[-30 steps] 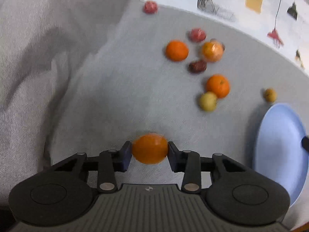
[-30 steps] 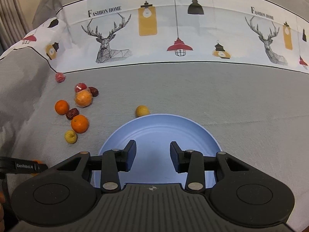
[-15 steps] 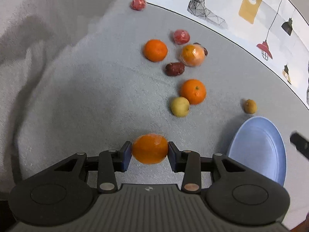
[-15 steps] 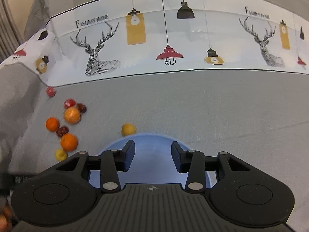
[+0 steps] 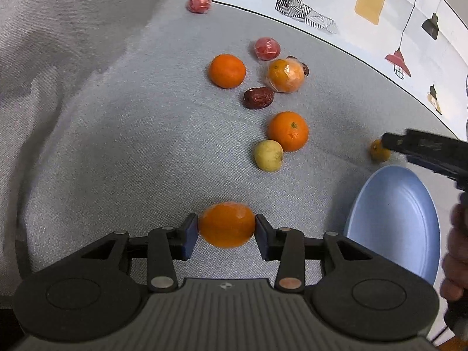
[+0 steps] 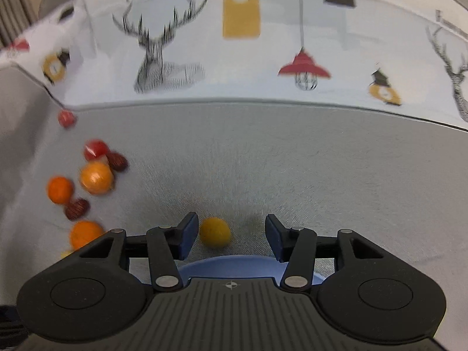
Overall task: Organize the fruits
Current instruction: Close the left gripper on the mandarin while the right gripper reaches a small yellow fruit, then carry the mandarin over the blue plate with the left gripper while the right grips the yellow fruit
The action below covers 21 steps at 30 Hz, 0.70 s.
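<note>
My left gripper (image 5: pixel 226 231) has an orange (image 5: pixel 226 225) between its pads, which touch both its sides while the jaws are opening, low over the grey cloth. The blue plate (image 5: pixel 395 222) lies to its right. My right gripper (image 6: pixel 231 234) hangs just beyond the plate's far rim (image 6: pixel 234 266), its jaws opening. A small yellow fruit (image 6: pixel 215 232) sits on the cloth between its fingers, nearer the left one, untouched. In the left wrist view one of the right gripper's fingers (image 5: pixel 409 143) reaches that same fruit (image 5: pixel 378 152).
Loose fruit lies left of the plate: two oranges (image 5: pixel 227 71) (image 5: pixel 288 131), a wrapped orange (image 5: pixel 285 75), a dark red date (image 5: pixel 258 97), a pale yellow fruit (image 5: pixel 268 155) and two red wrapped pieces (image 5: pixel 266 48) (image 5: pixel 199 3). A printed cloth band (image 6: pixel 263 58) runs behind. A hand (image 5: pixel 456 248) shows at the right.
My right gripper moved forward off the plate to straddle the small yellow fruit, and its jaws widened. It now shows in the left wrist view. The left gripper kept the orange and barely moved.
</note>
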Tool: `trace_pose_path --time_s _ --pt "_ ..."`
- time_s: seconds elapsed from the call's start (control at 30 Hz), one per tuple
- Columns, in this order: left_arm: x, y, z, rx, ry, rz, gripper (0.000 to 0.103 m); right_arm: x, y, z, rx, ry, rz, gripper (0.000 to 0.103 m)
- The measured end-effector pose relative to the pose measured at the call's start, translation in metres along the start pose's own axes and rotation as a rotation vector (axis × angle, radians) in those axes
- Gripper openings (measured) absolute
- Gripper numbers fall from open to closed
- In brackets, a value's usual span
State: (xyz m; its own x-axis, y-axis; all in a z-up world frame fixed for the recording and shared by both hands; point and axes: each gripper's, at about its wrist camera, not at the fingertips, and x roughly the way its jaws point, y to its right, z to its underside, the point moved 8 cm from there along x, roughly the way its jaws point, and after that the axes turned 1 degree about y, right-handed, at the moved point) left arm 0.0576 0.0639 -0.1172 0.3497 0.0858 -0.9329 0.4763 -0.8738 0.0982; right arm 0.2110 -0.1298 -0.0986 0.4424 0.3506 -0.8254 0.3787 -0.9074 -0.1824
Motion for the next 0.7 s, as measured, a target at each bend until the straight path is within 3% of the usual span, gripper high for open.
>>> trace_pose_path --time_s 0.13,0.17,0.23,0.47,0.7 --pt "0.001 0.002 0.000 0.008 0.004 -0.008 0.048 0.018 -0.013 0.010 -0.032 -0.057 -0.017 0.054" --pt "0.001 0.002 0.000 0.010 0.006 -0.010 0.047 0.019 -0.018 0.012 -0.060 -0.054 -0.009 0.050" --pt "0.001 0.003 -0.001 0.022 0.008 -0.016 0.047 0.020 -0.026 0.016 -0.104 -0.047 -0.011 0.027" --pt "-0.003 0.004 -0.003 0.064 0.036 -0.029 0.044 0.000 -0.031 0.009 -0.115 0.015 -0.057 0.026" --pt "-0.018 0.010 -0.010 0.078 0.091 0.005 0.044 -0.084 -0.013 -0.012 -0.036 0.127 -0.087 0.026"
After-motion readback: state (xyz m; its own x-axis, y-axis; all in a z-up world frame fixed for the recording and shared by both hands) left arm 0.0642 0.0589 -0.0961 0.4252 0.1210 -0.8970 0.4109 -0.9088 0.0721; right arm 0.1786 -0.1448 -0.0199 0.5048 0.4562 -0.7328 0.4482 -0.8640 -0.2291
